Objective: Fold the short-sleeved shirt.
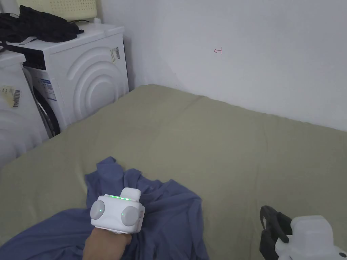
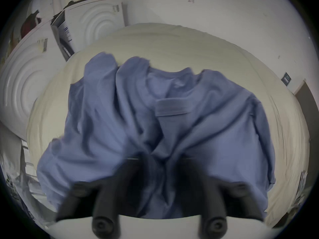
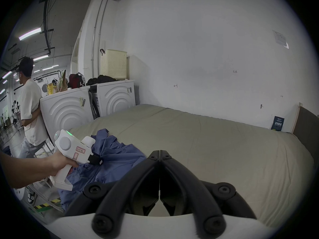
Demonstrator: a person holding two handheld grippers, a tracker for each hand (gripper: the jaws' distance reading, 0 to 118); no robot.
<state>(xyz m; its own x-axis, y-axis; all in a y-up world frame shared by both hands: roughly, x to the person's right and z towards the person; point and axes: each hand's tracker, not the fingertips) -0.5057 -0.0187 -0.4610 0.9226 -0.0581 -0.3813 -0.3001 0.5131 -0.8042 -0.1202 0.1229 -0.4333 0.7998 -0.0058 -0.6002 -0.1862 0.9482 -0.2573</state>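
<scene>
A blue short-sleeved shirt lies crumpled on the near left part of the olive bed; its collar faces up in the left gripper view. My left gripper is down on the heap, jaws closed on a bunch of blue cloth, and the shirt's folds run in toward it. From the right gripper view the left gripper has its black tip pressed into the shirt. My right gripper hovers over bare bed to the shirt's right, jaws together with nothing between them, also seen as the right gripper.
Two white washing machines stand along the bed's left side, with dark clothes and a cream basket on top. A person stands beside them. A white wall borders the far side. A headboard is at the right.
</scene>
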